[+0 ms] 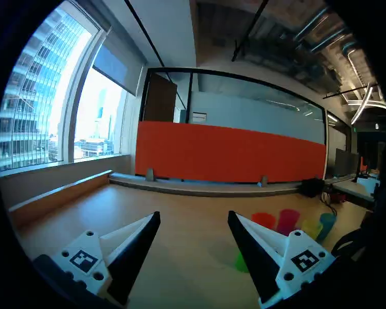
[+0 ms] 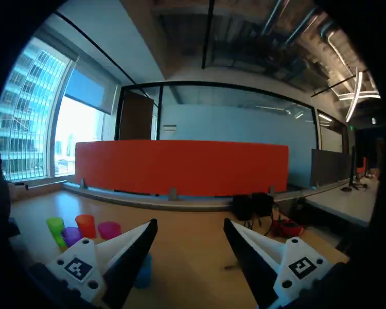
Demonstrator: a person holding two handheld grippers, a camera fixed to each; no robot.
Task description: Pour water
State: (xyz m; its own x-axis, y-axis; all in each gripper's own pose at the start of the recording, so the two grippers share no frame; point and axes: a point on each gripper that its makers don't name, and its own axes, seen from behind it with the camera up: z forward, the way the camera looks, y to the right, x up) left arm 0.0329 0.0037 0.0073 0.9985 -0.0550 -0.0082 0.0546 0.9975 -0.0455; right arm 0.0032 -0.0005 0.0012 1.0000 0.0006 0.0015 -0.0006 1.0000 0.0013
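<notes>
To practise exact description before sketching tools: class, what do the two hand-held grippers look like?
The left hand-held gripper and right hand-held gripper look alike: two pointed, wedge-shaped fingers, black on the inner faces, white on the outside. Each finger carries a square black-and-white marker.

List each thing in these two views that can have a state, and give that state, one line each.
Left gripper: open, holding nothing.
Right gripper: open, holding nothing.
Orange cup: standing on the table, untouched.
Green cup: standing, untouched.
Pink cup: standing, untouched.
Blue cup: standing, partly hidden behind the right gripper's finger.
Window blind: partly lowered.
</notes>
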